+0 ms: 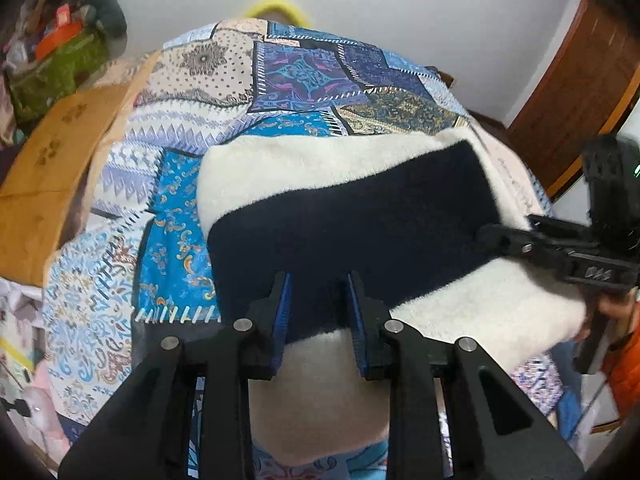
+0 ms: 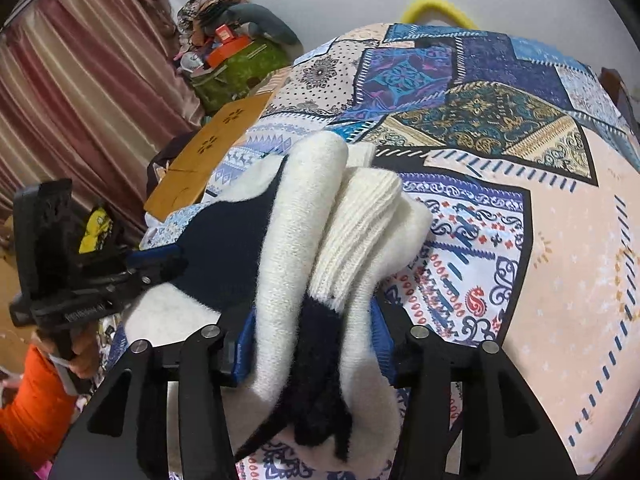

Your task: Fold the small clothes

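A small knitted sweater [image 1: 352, 216], cream white with a broad navy band, lies partly folded on a patchwork bedspread [image 1: 208, 92]. My left gripper [image 1: 318, 312] has its blue-padded jaws around the sweater's near edge, shut on the fabric. My right gripper [image 2: 312, 320] is shut on a thick bunch of the same sweater [image 2: 304, 208], white and navy layers and a ribbed cuff pressed between its pads. The right gripper also shows in the left wrist view [image 1: 496, 236] at the sweater's right edge. The left gripper shows in the right wrist view [image 2: 168, 260] at the sweater's left side.
A wooden board [image 1: 52, 168] lies along the bed's left side. A pile of bags and clothes [image 2: 236, 56] stands by pink curtains [image 2: 80, 80]. A wooden door [image 1: 576, 92] is at the right. A yellow fuzzy thing [image 2: 436, 8] is at the bed's far edge.
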`<state>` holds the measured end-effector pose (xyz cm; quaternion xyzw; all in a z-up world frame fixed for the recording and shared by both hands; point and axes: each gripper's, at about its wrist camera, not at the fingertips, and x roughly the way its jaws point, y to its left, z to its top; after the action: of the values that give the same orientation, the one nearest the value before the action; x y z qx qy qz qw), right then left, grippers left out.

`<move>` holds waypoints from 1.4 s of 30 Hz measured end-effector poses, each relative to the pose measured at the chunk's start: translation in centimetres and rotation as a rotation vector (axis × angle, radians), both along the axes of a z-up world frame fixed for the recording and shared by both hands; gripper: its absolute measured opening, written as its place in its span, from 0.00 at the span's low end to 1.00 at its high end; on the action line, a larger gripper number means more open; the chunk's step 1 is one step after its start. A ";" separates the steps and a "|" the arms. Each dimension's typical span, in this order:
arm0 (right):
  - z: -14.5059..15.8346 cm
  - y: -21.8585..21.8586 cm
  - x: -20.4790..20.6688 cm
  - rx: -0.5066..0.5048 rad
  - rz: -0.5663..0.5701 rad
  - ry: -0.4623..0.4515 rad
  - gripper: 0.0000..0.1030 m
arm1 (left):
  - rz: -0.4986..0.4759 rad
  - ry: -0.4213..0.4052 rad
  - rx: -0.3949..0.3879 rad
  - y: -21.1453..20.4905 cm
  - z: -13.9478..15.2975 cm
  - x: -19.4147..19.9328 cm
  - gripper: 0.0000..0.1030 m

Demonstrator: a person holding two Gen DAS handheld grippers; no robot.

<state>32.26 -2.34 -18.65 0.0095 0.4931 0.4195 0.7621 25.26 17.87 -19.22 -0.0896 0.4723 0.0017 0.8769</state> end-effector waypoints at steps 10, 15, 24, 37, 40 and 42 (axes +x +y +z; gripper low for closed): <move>6.5 -1.7 -3.9 -0.029 -0.027 -0.239 0.52 | 0.038 -0.121 0.046 -1.1 6.3 -3.9 0.26; 11.8 -3.5 -7.7 0.060 -0.033 -0.372 0.52 | 0.057 -0.268 0.081 -2.4 11.8 -8.1 0.38; 19.9 -5.8 -16.4 0.235 -0.043 -0.593 0.52 | 0.090 -0.521 0.139 -6.0 19.9 -17.4 0.38; 22.6 -7.0 -24.7 0.325 -0.148 -0.801 0.85 | 0.147 -0.772 0.228 -9.8 23.7 -27.3 0.82; 22.4 -7.0 -25.3 0.309 -0.195 -0.815 0.96 | 0.164 -0.781 0.206 -9.6 23.5 -28.0 0.91; 22.5 -7.1 -25.5 0.302 -0.213 -0.822 1.00 | 0.180 -0.779 0.207 -9.5 23.4 -28.1 0.93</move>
<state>6.75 -9.39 3.80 0.0041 0.0790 0.3748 0.9237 -2.85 8.39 4.14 -0.0356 0.0925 0.0918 0.9908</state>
